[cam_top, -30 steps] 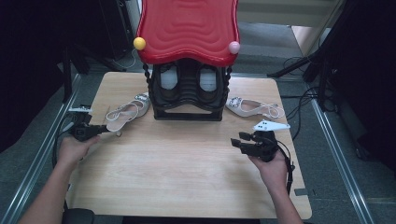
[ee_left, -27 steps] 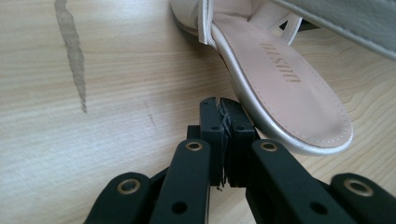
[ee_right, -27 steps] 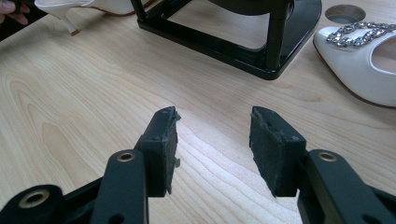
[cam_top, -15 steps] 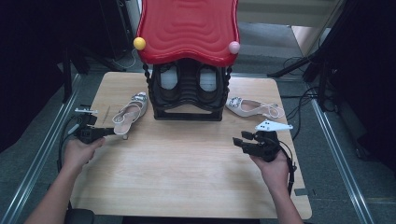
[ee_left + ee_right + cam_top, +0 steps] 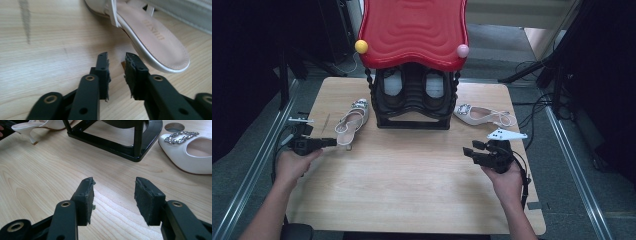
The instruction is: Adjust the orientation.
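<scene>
a: my left gripper (image 5: 117, 75) has just been opening, nothing between its jaws; the white shoe (image 5: 351, 121) lies just past the tips, beside the black rack (image 5: 412, 107).
b: risk?
a: a nudged heel could tip it. my right gripper (image 5: 113, 195) idles open; its view shows the other shoe (image 5: 190, 152) up close.

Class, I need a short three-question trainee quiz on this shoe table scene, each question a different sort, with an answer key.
1. True or false: the left gripper clamps the left shoe.
2. Where does the right shoe lie? A on the table; B inside the rack; C between the right gripper jaws.
3. Fill in: the rack's top is coloured ____.

Key: 1 false, nothing is between its open jaws, which have just been opening; 2 A; 3 red.
</scene>
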Demonstrator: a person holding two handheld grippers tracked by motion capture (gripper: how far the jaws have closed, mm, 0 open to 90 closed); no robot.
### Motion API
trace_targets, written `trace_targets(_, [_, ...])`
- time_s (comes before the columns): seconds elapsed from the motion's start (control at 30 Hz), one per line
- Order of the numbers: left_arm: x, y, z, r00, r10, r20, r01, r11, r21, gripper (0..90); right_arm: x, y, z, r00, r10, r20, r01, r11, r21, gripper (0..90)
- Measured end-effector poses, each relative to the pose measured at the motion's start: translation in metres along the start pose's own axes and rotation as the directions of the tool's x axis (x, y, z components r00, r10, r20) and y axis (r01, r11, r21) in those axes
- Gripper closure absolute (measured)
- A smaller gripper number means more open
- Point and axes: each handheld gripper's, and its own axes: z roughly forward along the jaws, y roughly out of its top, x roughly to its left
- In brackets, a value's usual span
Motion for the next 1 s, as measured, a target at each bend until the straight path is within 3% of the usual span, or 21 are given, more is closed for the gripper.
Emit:
trace_targets(0.17, [0.003,0.006,-0.013,0.9992,-0.038,0.016,0.038,0.9986,-0.035,57.5,-0.001,0.000,-0.001,1.0000,0.003,0.007,-0.003,1.000,0.000,51.0])
trace_targets(0.27, [0.001,0.012,-0.021,0.9995,-0.031,-0.002,0.031,0.9981,-0.053,54.7,-0.001,0.000,-0.001,1.0000,0.007,0.004,-0.007,1.000,0.000,51.0])
trace_targets(0.33, [0.001,0.018,-0.023,0.9992,-0.039,0.008,0.039,0.9980,-0.050,51.1,-0.001,0.000,0.000,1.0000,0.004,0.004,-0.004,1.000,0.000,51.0])
trace_targets(0.53, [-0.008,0.037,-0.026,0.9996,-0.025,-0.014,0.024,0.9985,-0.049,50.6,-0.001,0.001,0.001,1.0000,-0.002,0.004,0.002,1.000,0.006,51.0])
trace_targets(0.77, [-0.018,0.057,-0.020,0.9989,0.004,-0.047,-0.006,0.9986,-0.052,47.2,-0.001,0.001,0.001,1.0000,0.001,0.004,-0.001,1.000,0.004,51.0])
trace_targets(1.0, [-0.023,0.070,-0.004,0.9973,-0.002,-0.074,0.000,0.9995,-0.032,45.9,-0.002,0.001,0.000,1.0000,0.000,0.006,0.000,1.000,0.002,51.0])
